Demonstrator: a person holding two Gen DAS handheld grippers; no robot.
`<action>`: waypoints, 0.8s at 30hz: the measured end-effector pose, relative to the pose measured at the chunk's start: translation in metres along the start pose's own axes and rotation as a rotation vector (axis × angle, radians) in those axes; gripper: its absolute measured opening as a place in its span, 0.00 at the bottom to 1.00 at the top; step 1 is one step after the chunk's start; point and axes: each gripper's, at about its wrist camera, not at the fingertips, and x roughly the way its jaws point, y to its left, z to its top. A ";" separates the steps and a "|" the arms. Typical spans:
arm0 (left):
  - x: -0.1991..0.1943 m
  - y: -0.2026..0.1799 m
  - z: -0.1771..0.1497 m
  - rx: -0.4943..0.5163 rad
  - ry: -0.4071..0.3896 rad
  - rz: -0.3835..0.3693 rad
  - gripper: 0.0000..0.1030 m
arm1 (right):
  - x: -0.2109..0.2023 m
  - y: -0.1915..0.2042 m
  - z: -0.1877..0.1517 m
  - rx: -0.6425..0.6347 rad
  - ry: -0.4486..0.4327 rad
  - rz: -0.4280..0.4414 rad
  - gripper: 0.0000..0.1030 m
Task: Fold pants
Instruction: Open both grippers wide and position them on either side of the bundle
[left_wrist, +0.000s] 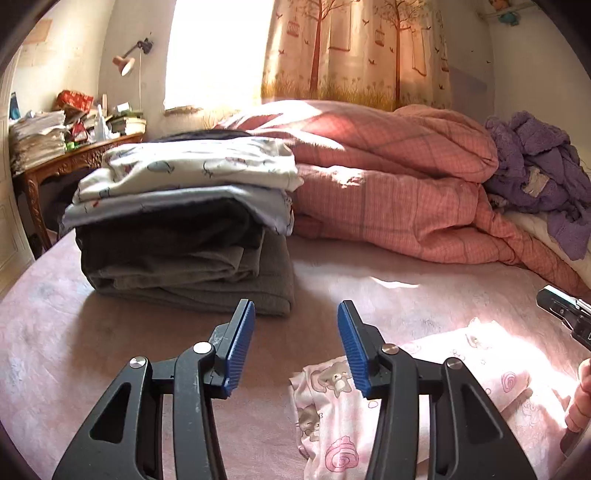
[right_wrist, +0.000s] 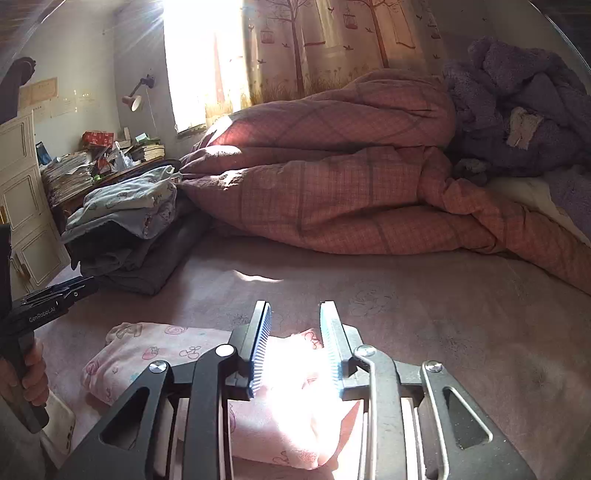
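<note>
In the left wrist view the folded pants (left_wrist: 424, 402) lie on the bed (left_wrist: 369, 291) at the lower right of the frame. A stack of folded clothes (left_wrist: 184, 229) sits on the bed at centre left, with the rolled quilt (left_wrist: 388, 184) to its right across the middle. A heap of fleece (left_wrist: 535, 177) lies at the far right. Behind the stack, at the upper left, stands a cluttered desk (left_wrist: 74, 158). The curtain (left_wrist: 354, 51) hangs at the top centre, behind the quilt.

Sunlit window (left_wrist: 214, 51), cluttered desk (left_wrist: 77, 155).
</note>
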 end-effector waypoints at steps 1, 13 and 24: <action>-0.008 -0.003 0.000 0.005 -0.023 -0.008 0.45 | -0.007 0.003 0.000 0.001 -0.016 0.012 0.40; -0.065 -0.053 -0.025 0.056 -0.162 -0.052 0.89 | -0.070 0.028 -0.031 -0.006 -0.065 0.095 0.65; -0.080 -0.055 -0.055 0.012 -0.183 -0.080 0.99 | -0.086 0.014 -0.060 0.095 -0.067 0.114 0.84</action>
